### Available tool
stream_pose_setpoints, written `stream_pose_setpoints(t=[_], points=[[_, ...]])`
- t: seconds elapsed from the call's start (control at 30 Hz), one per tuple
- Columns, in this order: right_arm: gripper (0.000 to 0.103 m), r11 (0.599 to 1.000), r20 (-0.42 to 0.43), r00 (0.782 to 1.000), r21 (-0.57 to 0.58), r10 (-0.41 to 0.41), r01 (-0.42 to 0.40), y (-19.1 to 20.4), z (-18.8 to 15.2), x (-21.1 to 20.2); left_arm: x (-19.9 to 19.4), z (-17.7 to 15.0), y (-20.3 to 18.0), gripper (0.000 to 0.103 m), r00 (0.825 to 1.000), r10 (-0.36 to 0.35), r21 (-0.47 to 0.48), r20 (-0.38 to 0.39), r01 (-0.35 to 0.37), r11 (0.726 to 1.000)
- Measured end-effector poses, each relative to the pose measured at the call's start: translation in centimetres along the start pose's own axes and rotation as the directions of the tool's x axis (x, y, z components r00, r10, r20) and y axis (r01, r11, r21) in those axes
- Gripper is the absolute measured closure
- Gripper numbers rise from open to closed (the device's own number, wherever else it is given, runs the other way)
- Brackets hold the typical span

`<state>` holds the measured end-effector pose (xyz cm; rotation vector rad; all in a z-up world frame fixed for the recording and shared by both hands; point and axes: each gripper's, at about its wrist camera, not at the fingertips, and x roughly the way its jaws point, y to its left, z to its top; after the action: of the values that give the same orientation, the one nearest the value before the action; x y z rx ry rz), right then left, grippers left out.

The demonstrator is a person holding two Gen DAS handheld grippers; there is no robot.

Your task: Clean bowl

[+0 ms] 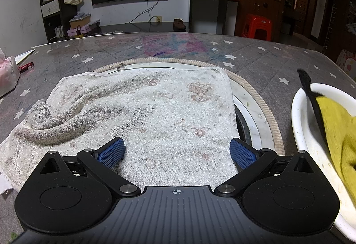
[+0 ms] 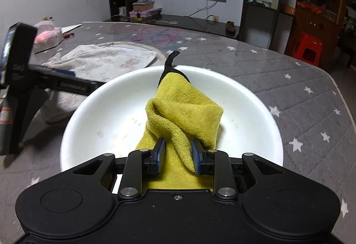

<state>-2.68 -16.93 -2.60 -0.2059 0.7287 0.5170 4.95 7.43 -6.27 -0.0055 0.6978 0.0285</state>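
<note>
On the left, my left gripper [image 1: 176,150] hangs over a worn white towel [image 1: 142,114] spread on the tabletop [image 1: 267,52], and its jaws stand wide apart with nothing between them. To the right of the towel sits the white bowl [image 2: 106,110], with some small stains inside it. My right gripper [image 2: 176,158] has its jaws clamped on a yellow cloth [image 2: 184,108], and the cloth lies inside the bowl.

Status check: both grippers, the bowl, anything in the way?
Right gripper shut on yellow cloth, inside white bowl. Left gripper open, empty, above white towel. Residue specks in bowl. Nothing blocking.
</note>
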Motion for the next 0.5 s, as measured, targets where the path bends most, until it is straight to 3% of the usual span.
stream_pose_setpoints(t=[0.23,0.5], points=[[0.074,1.000,-0.021,1.000,-0.001,-0.017,0.017,-0.6,-0.7,-1.2,0.0,0.0,0.0,0.001,1.000,0.000,0.000,0.000,0.000,1.000],[0.074,0.998,-0.003,0.998,0.014,-0.066,0.066,-1.1,0.1,0.3,0.0,0.0,0.0,0.001,1.000,0.000,0.000,0.000,0.000,1.000]])
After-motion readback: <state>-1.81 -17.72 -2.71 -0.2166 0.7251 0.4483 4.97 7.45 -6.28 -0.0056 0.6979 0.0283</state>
